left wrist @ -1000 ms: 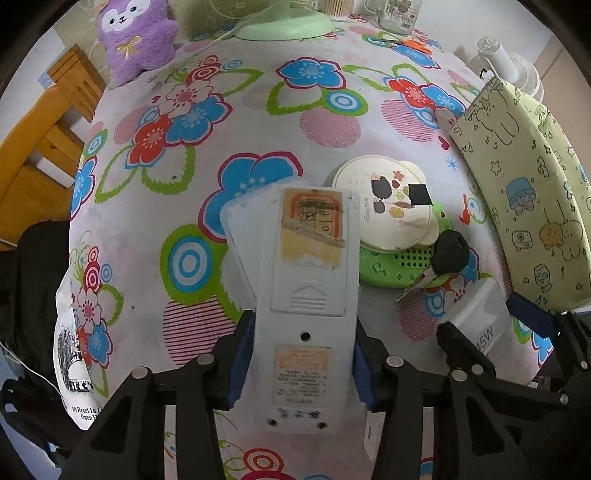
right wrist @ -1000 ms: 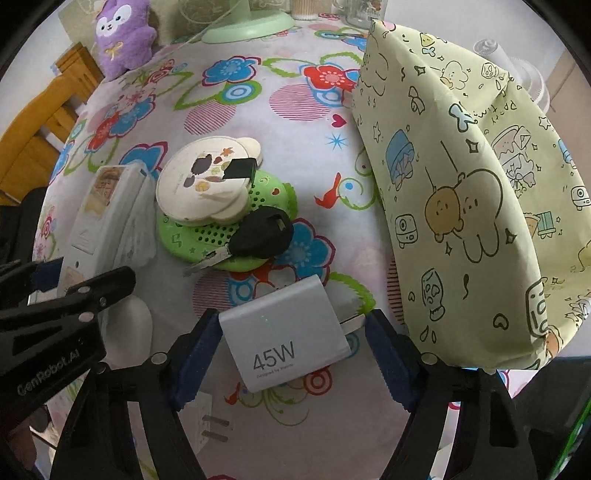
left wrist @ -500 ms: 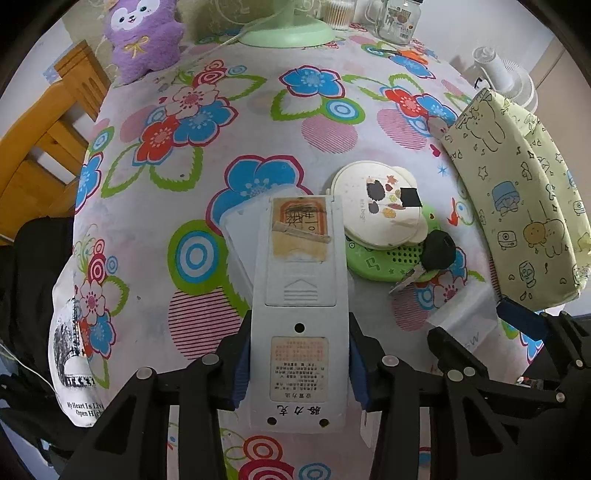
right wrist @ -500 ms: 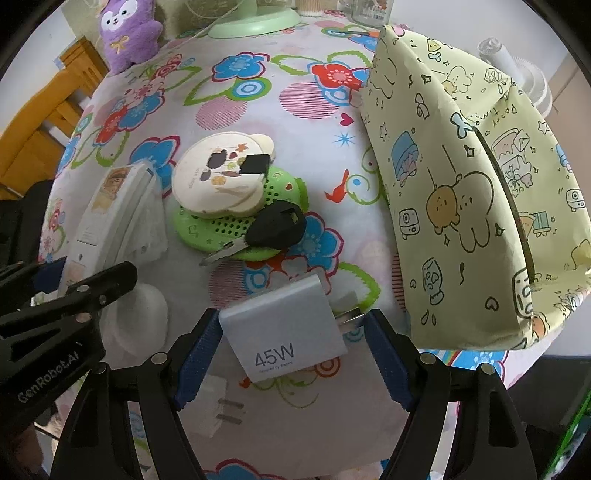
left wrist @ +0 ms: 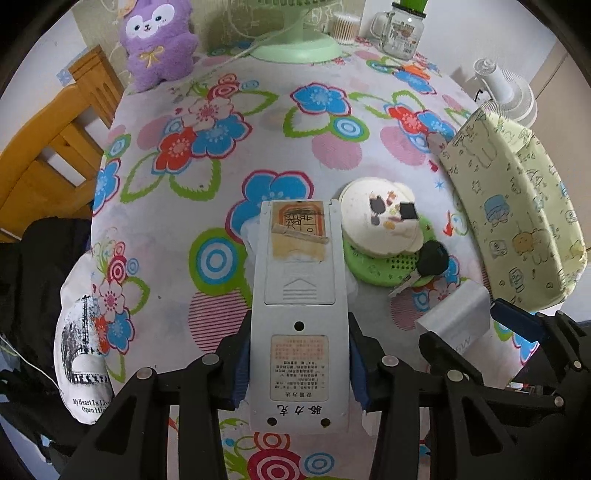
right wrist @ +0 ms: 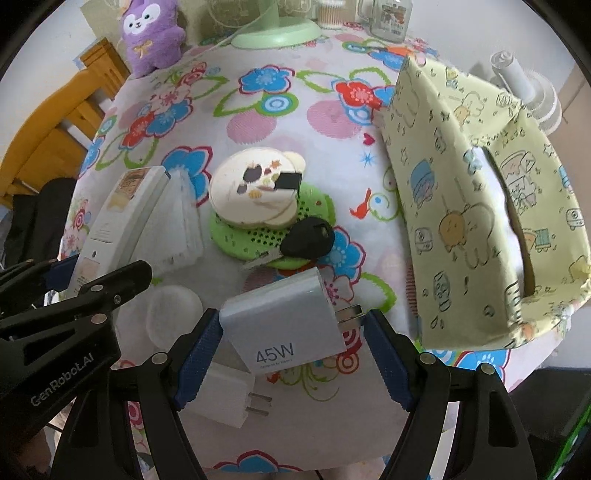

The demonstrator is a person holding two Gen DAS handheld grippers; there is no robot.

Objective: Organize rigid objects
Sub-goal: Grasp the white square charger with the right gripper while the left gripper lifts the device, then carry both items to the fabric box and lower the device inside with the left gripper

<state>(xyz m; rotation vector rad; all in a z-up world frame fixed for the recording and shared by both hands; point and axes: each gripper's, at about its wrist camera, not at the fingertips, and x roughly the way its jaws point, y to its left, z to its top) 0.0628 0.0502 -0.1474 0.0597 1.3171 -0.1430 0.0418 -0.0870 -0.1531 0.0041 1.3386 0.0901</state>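
The white remote control (left wrist: 299, 310), turned back side up so its battery cover and printed labels show, is clamped across its lower half between the blue pads of the left gripper (left wrist: 299, 363), held above the flowered tablecloth (left wrist: 221, 155). From the right wrist view the same remote (right wrist: 122, 218) appears at the left, with a clear ribbed plastic piece (right wrist: 177, 229) lying beside it on the cloth. The right gripper (right wrist: 291, 343) has its jaws closed on the grey 45W charger (right wrist: 284, 317): the left pad presses one side of the body and the right pad meets the prong side, the prongs pointing right. The charger is lifted off the cloth, and a smaller white plug adapter (right wrist: 229, 395) lies on the table below it. Just beyond the charger, a black-headed key (right wrist: 306, 242) rests on the edge of a green perforated mat (right wrist: 310, 206), which also carries a cream round case (right wrist: 255, 192) with cartoon stickers. To the right stands a pale yellow fabric pouch (right wrist: 461, 206) printed with cartoon figures, its top slit open. At the far edge of the table sit a purple plush toy (left wrist: 159, 40), the green base of a fan (left wrist: 299, 46) and a glass jar mug (left wrist: 400, 31); a wooden chair (left wrist: 48, 155) stands to the left.
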